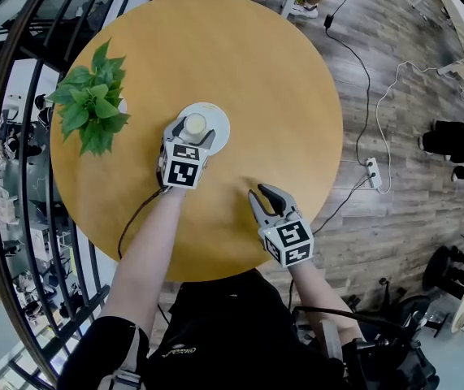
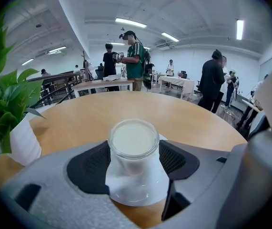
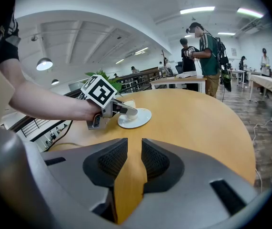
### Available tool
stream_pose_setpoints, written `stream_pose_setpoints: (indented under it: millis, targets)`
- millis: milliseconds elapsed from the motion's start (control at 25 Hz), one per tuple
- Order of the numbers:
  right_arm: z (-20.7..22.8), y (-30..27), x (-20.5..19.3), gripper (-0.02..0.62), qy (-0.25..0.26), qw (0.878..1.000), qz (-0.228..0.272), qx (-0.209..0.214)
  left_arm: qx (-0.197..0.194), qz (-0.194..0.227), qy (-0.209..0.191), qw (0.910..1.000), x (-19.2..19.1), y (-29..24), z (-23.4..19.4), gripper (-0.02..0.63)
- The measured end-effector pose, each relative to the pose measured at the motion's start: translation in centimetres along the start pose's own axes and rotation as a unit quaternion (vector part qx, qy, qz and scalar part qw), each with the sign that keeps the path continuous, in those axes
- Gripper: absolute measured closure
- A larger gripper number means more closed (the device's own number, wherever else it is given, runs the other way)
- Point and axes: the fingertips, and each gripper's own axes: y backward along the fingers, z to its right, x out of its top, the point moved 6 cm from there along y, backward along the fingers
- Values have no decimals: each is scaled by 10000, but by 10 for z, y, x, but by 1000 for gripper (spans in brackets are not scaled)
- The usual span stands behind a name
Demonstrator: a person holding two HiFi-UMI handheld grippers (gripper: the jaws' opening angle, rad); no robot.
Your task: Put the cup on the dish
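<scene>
A wooden floor [image 1: 414, 128] surrounds the round, tan desk [image 1: 280, 96], which fills most of the head view. A dark railing [image 1: 0, 185] curves past the desk's left edge. Near that edge stands a leafy green plant [image 1: 93, 96] in a white pot [image 2: 24, 144].

The person's bare forearms reach in from below, each hand holding a gripper. The left gripper [image 1: 191, 131] is at the middle of the desk, its marker cube facing up and its jaws standing wide on either side of the cup. In the left gripper view the dark pads flank the cup's rim closely, with no clear squeeze on it. The right gripper [image 1: 266, 195] is lower and to the right, well apart from the left one and just over bare desk. Its jaws are only narrowly apart, with nothing but desk showing through the slit.

A small white dish [image 1: 220, 122] lies flat near the desk's centre, just right of the plant. The cup [image 1: 195, 124], a small pale, translucent one with a wide round mouth, stands upright on the dish, between the left gripper's jaws.
</scene>
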Motion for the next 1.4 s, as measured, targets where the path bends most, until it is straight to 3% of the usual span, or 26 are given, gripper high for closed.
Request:
stream_pose_setpoints:
  millis: [360, 680, 880, 1120, 1400]
  targets:
    - [0, -1, 3, 518, -81, 10000, 54, -16, -13, -101, 68, 9999, -9, 1, -2, 298]
    - [-13, 16, 8, 518, -60, 9999, 160, -13, -42, -156, 151, 9998, -24, 34, 15, 299]
    - [-19, 14, 18, 518, 11, 9997, 254, 3, -26, 36, 152, 9999, -26, 52, 21, 305]
    - [-26, 20, 46, 518, 147, 9986, 501, 4, -146, 435, 219, 9987, -5, 95, 35, 418]
    - [-36, 37, 107, 518, 390, 9923, 1175, 31, -123, 1170, 76, 9930, 41, 156, 46, 533]
